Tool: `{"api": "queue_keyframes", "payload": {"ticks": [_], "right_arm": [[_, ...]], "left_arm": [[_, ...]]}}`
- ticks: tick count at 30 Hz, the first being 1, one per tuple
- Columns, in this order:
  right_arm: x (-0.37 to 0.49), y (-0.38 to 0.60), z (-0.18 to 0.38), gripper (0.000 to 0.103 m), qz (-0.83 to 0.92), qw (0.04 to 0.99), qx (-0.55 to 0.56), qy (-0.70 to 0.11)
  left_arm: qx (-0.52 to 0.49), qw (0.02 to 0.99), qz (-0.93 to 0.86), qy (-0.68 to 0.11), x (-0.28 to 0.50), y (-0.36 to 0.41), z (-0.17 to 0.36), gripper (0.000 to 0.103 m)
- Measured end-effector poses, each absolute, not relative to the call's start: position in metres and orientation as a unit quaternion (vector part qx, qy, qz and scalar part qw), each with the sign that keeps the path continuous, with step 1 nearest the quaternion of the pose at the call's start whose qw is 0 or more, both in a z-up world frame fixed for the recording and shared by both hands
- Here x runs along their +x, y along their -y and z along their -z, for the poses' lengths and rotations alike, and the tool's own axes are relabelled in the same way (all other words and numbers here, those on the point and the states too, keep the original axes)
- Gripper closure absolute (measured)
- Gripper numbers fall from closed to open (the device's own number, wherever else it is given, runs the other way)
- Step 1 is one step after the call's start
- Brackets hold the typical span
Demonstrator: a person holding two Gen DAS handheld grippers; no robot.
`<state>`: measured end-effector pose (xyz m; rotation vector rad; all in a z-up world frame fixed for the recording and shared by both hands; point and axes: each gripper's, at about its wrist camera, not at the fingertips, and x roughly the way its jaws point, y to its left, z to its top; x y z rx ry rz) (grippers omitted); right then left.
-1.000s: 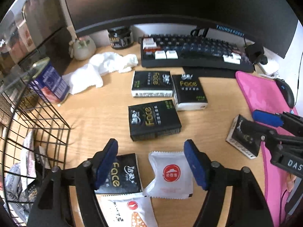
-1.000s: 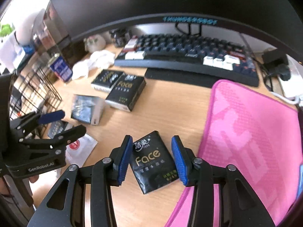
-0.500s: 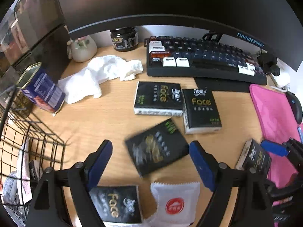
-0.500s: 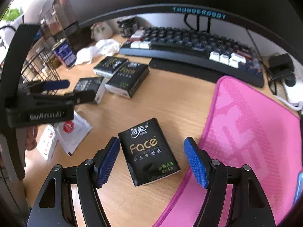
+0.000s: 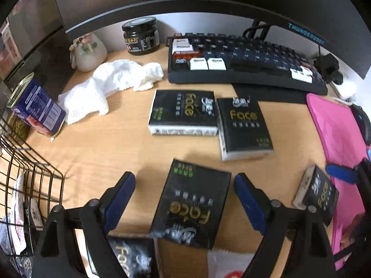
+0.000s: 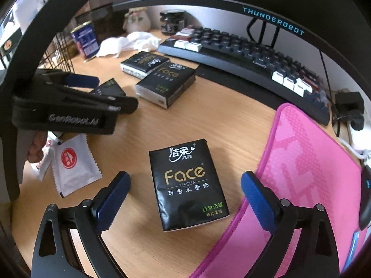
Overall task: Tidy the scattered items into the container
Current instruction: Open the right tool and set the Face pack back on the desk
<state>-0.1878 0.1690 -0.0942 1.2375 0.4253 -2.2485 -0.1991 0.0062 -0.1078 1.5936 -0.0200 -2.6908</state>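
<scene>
On the wooden desk (image 5: 111, 143), we hold our left gripper (image 5: 184, 199) spread wide around a black Face tissue pack (image 5: 192, 203), not touching it. Our right gripper (image 6: 185, 199) likewise gapes around another tissue pack (image 6: 187, 185) beside the pink mat (image 6: 301, 173). At far left stands the wire basket (image 5: 30, 176).

Two low, close claw-mounted views toward the keyboard (image 5: 245, 67), sharing the desk (image 6: 220, 115).

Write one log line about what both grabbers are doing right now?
left gripper: open, around tissue pack | right gripper: open, around another tissue pack beside pink mat | wire basket: left
</scene>
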Motion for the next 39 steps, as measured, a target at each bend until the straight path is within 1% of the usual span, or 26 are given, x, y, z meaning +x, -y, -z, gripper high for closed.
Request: {"api": "queue_keyframes", "payload": {"ticks": [5,7,8,11,12,13,14,15,22,32,33,35,39], "right_arm": [[-0.189,-0.169,0.095,0.005,0.834,0.264,0.459,-0.155],[-0.188,-0.169,0.095,0.005,0.836,0.260,0.458,-0.153],[-0.188,-0.169,0.095,0.006,0.837,0.258,0.458,-0.152],[-0.188,-0.172,0.093,0.017,0.843,0.247,0.454,-0.146],[-0.188,-0.173,0.092,0.025,0.846,0.243,0.452,-0.143],[-0.187,-0.174,0.090,0.032,0.849,0.240,0.450,-0.141],[-0.188,-0.175,0.090,0.033,0.850,0.237,0.448,-0.139],[-0.188,-0.175,0.090,0.034,0.851,0.236,0.448,-0.138],[-0.188,-0.174,0.090,0.033,0.856,0.234,0.442,-0.135],[-0.188,-0.175,0.091,0.032,0.857,0.234,0.438,-0.135],[-0.188,-0.176,0.091,0.030,0.858,0.234,0.438,-0.135],[-0.189,-0.176,0.093,0.020,0.858,0.234,0.438,-0.135],[-0.188,-0.173,0.094,0.011,0.851,0.248,0.441,-0.144]], "left_arm": [[0.511,-0.008,0.859,0.024,-0.187,-0.002,0.105,0.016],[0.510,-0.015,0.860,0.023,-0.183,0.000,0.104,0.018],[0.509,-0.022,0.860,0.017,-0.182,0.002,0.103,0.021],[0.497,-0.029,0.867,0.013,-0.177,0.004,0.100,0.022],[0.493,-0.030,0.869,0.013,-0.177,0.004,0.099,0.020],[0.490,-0.031,0.871,0.013,-0.177,0.005,0.099,0.018],[0.494,-0.034,0.869,0.012,-0.178,0.005,0.099,0.010],[0.501,-0.040,0.864,0.014,-0.179,0.006,0.101,0.000],[0.497,-0.065,0.865,0.028,-0.179,0.006,0.099,0.000],[0.518,-0.053,0.854,0.023,-0.180,0.001,0.100,0.000],[0.521,-0.056,0.851,0.026,-0.182,0.001,0.100,0.000],[0.529,-0.061,0.846,0.029,-0.185,0.001,0.100,0.000],[0.525,-0.060,0.848,0.029,-0.183,0.000,0.101,0.000]]}}
